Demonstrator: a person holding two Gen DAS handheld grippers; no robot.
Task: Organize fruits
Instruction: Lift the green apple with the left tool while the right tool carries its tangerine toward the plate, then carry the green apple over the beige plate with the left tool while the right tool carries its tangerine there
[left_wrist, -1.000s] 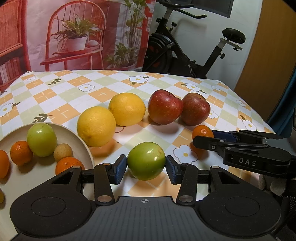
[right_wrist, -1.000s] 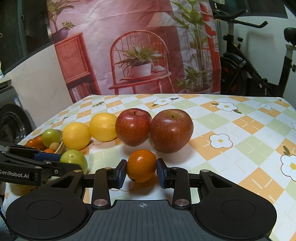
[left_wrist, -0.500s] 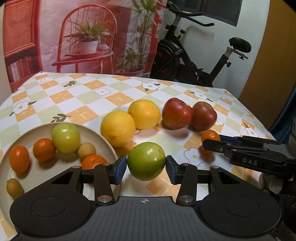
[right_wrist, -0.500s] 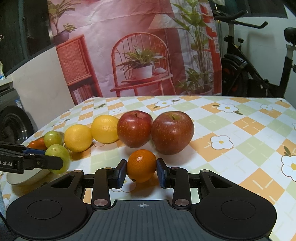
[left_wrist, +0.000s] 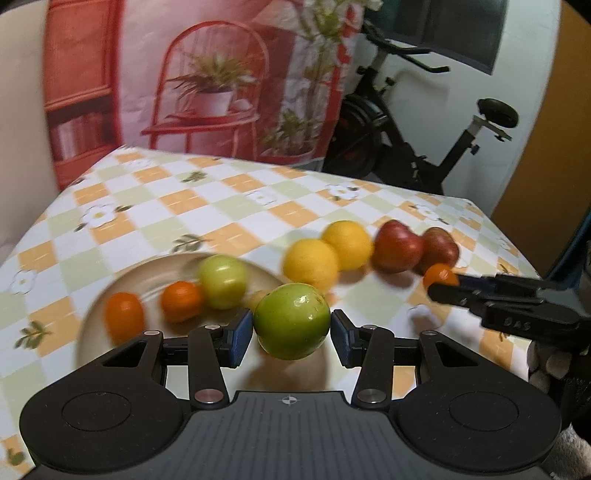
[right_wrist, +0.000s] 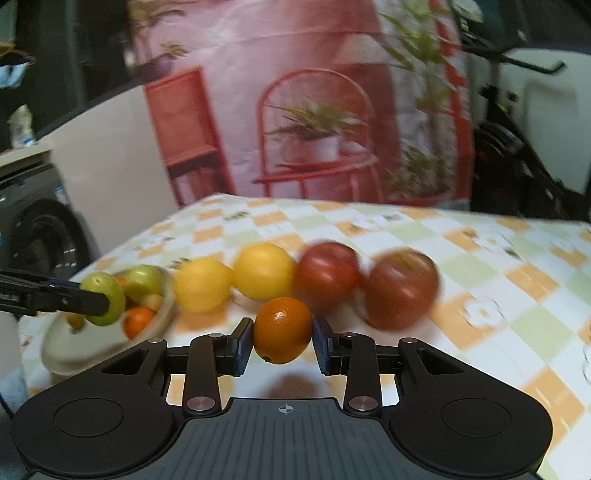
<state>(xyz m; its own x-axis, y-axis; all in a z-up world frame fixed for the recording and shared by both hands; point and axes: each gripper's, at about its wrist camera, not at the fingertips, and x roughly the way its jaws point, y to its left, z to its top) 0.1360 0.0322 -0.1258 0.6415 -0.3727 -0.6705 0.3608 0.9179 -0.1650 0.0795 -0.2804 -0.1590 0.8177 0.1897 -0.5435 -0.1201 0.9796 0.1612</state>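
Left wrist view: the left gripper (left_wrist: 291, 334) clamps a green fruit (left_wrist: 291, 325) between its blue pads (left_wrist: 240, 338), holding it clear of the checked tablecloth (left_wrist: 207, 206) and just beside the near rim of a pale plate (left_wrist: 173, 260). The plate already carries a second green fruit (left_wrist: 222, 281), two small oranges (left_wrist: 123, 320) and a small tan fruit partly hidden behind the held one. Beyond it, two yellow citrus fruits (left_wrist: 310, 264) and two red apples (left_wrist: 397, 245) sit in a touching row on the cloth. At right, the right gripper (left_wrist: 443, 286) comes in side-on, a small orange (left_wrist: 439, 275) at its tips; an exercise bike (left_wrist: 424, 140) stands behind the table.

Right wrist view: the right gripper (right_wrist: 283, 341) is closed on the small orange (right_wrist: 283, 330), lifted above its own shadow on the cloth (right_wrist: 480, 258). The yellow pair (right_wrist: 201, 290) and the red apples (right_wrist: 400, 288) line up behind, blurred. At far left the left gripper (right_wrist: 92, 301) holds the green fruit (right_wrist: 105, 298) just in front of the plate (right_wrist: 74, 354).

Progress, as a judgement: sorting is partly done, with several small fruits plated and two more in the air, both seemingly bound for the plate. The four large fruits remain on the cloth; whether they are to move cannot be told.

Only the left view shows the plate's contents plainly. Only the right view shows the dish's raised side and a dark drum-fronted appliance (right_wrist: 40, 236) beside the table.
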